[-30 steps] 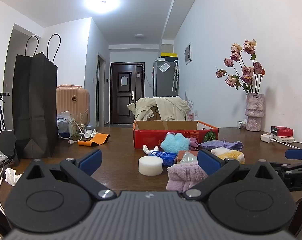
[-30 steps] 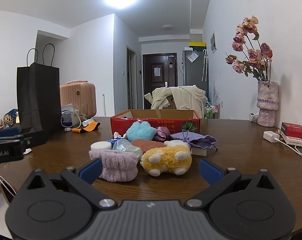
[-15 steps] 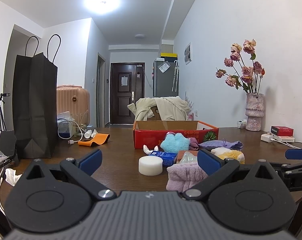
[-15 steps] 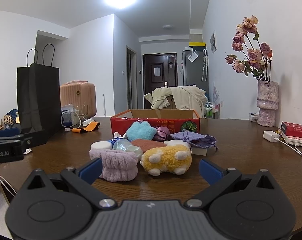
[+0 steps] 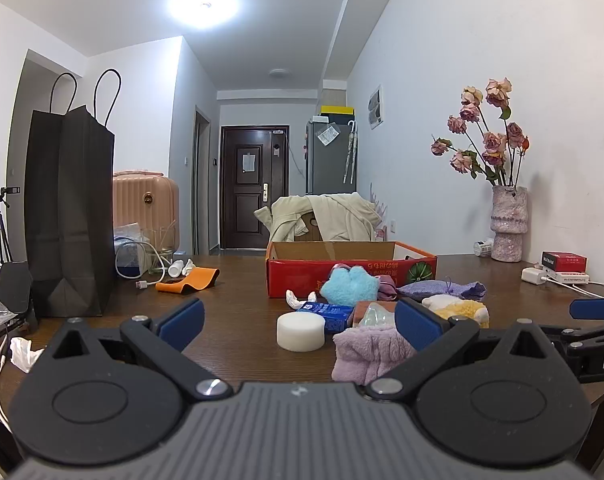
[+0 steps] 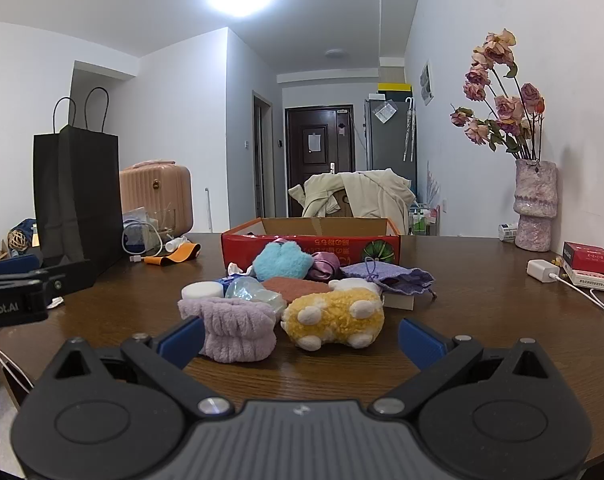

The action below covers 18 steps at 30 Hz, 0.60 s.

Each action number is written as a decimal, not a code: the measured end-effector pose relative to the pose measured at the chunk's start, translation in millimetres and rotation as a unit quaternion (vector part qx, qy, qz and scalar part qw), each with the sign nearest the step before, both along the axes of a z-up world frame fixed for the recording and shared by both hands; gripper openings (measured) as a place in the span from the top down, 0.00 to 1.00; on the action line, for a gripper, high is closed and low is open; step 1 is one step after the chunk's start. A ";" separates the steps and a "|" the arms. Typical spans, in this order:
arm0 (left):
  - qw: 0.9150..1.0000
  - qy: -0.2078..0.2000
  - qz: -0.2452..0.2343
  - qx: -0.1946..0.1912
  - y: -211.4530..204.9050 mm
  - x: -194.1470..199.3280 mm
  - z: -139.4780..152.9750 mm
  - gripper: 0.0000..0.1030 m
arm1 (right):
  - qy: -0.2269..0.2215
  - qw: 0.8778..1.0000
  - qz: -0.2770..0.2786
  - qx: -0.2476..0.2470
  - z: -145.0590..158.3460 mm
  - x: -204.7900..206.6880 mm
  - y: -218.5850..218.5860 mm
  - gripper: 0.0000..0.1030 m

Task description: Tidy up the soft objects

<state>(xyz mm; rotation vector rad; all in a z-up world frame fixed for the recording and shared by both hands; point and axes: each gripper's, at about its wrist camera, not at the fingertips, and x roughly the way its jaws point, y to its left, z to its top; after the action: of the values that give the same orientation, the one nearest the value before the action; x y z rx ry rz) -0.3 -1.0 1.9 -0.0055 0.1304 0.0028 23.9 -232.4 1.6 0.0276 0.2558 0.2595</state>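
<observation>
A heap of soft things lies mid-table before a red cardboard box: a lilac fleece band, a yellow-and-white plush, a light-blue plush, a purple drawstring pouch and a white foam disc. My right gripper is open, just short of the band and the plush. My left gripper is open too, farther left, with the foam disc and lilac band ahead of it. The box stands behind.
A tall black paper bag stands at the left with cables, a glass and an orange strap beside it. A vase of dried roses, a red packet and a white charger sit along the right wall.
</observation>
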 end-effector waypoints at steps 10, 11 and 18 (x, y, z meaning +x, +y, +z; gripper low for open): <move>1.000 0.001 0.000 0.001 -0.3 0.2 -0.7 0.00 | 0.000 1.000 0.000 -0.005 -1.1 1.5 1.8 0.00; 1.000 0.001 -0.001 0.001 -0.2 0.2 -0.7 0.00 | 0.000 1.000 0.000 -0.005 -1.1 1.1 2.1 0.00; 1.000 0.001 -0.001 0.001 -0.2 0.0 -0.7 0.00 | 0.000 1.000 0.000 -0.005 -1.2 0.9 1.7 0.00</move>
<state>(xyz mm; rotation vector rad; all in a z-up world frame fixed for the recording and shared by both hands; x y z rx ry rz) -0.3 -1.2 1.2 -0.0038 0.1321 0.0016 24.8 -230.7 0.4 0.0181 0.2577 0.2588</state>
